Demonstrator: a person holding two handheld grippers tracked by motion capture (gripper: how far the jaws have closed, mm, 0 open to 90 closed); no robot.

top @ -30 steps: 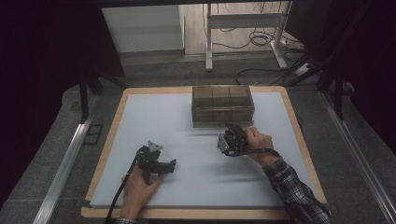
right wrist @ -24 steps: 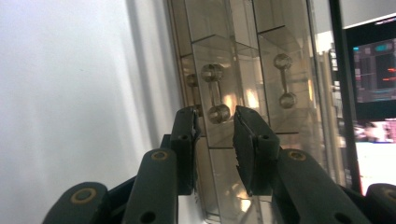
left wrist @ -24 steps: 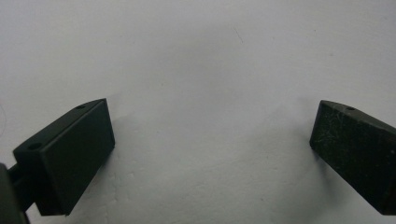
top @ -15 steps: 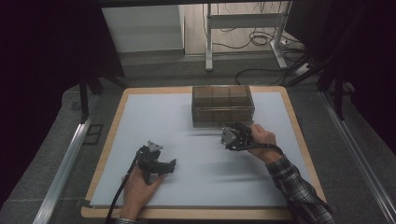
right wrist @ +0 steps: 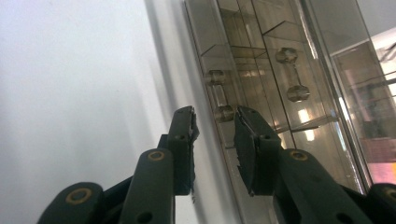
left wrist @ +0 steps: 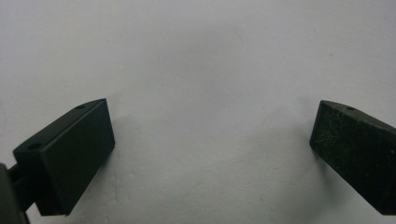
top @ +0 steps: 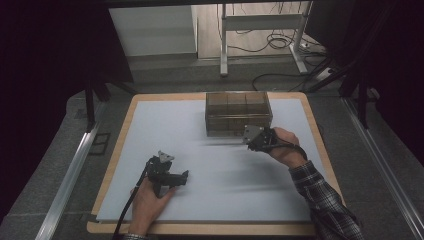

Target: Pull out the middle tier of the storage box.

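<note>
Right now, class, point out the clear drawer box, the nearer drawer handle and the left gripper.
clear drawer box [top: 239, 104], high view, top panel.
nearer drawer handle [right wrist: 218, 95], right gripper view, its bar between two knobs.
left gripper [left wrist: 212, 140], left gripper view, midway between the open jaws.

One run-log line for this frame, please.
right gripper: open, jaws either side of lower handle on clear drawer box | left gripper: open, resting on white mat

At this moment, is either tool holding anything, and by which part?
Nothing is held. The left tool is open over bare mat; the right tool is open beside the drawer box's handle.
</note>
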